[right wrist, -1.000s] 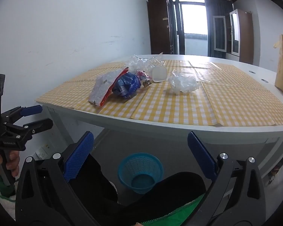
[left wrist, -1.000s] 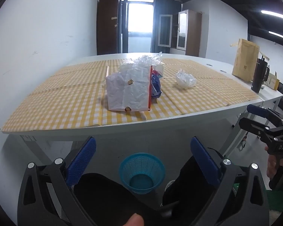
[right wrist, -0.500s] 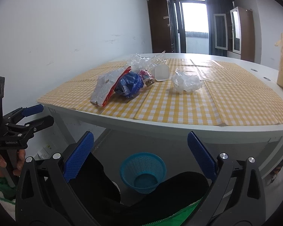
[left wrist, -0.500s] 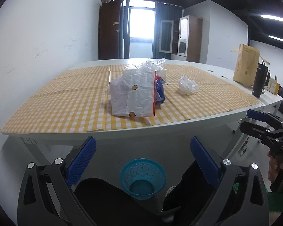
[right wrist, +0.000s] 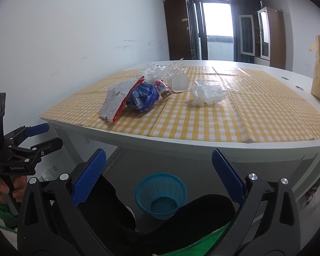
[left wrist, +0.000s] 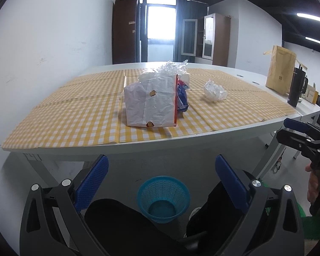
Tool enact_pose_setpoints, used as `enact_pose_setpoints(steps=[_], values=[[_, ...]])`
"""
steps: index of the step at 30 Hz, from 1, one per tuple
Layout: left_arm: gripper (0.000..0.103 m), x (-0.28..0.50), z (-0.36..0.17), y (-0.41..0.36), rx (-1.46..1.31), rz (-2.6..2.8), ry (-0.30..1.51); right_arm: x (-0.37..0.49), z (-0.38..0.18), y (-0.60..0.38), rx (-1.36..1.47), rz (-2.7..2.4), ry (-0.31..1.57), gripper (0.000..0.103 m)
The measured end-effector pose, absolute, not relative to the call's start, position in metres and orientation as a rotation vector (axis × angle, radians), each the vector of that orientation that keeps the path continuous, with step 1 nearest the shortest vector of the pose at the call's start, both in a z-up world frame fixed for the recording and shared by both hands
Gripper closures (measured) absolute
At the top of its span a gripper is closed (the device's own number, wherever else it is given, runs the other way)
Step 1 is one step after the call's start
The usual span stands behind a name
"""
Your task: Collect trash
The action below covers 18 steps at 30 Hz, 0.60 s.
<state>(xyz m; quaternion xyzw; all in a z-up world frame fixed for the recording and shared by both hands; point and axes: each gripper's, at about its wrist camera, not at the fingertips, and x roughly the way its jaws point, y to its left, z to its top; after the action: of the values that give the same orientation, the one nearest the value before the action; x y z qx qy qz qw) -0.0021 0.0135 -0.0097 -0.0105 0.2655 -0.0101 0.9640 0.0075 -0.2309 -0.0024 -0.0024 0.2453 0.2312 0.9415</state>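
Note:
Trash lies on a table with a yellow checked cloth (left wrist: 74,115): a white snack bag (left wrist: 151,102) (right wrist: 115,100), a blue wrapper (right wrist: 143,98), a crumpled clear plastic ball (left wrist: 214,90) (right wrist: 207,92), clear film (right wrist: 160,69) and a white cup (right wrist: 179,82). A blue mesh basket (left wrist: 163,198) (right wrist: 161,194) stands on the floor under the table. My left gripper (left wrist: 160,181) (right wrist: 44,134) is open and empty, below the table edge. My right gripper (right wrist: 157,170) (left wrist: 288,129) is open and empty too.
A brown paper bag (left wrist: 280,72) and a black mug (left wrist: 296,89) stand at the table's far right. Dark trouser legs (left wrist: 117,217) of the seated person fill the foreground beside the basket. White wall on the left, cabinets and a door at the back.
Both grippers have risen a little, so the table top and the trash sit slightly lower and nearer in both views. Both stay open.

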Motion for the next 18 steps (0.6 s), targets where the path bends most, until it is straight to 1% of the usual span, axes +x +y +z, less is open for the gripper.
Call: enact_pose_setpoints(steps=[18], values=[[0.006,0.004,-0.013,0.011,-0.031,-0.017,0.538,0.019,-0.003,-0.235,0.009,0.474,0.506,0.009]])
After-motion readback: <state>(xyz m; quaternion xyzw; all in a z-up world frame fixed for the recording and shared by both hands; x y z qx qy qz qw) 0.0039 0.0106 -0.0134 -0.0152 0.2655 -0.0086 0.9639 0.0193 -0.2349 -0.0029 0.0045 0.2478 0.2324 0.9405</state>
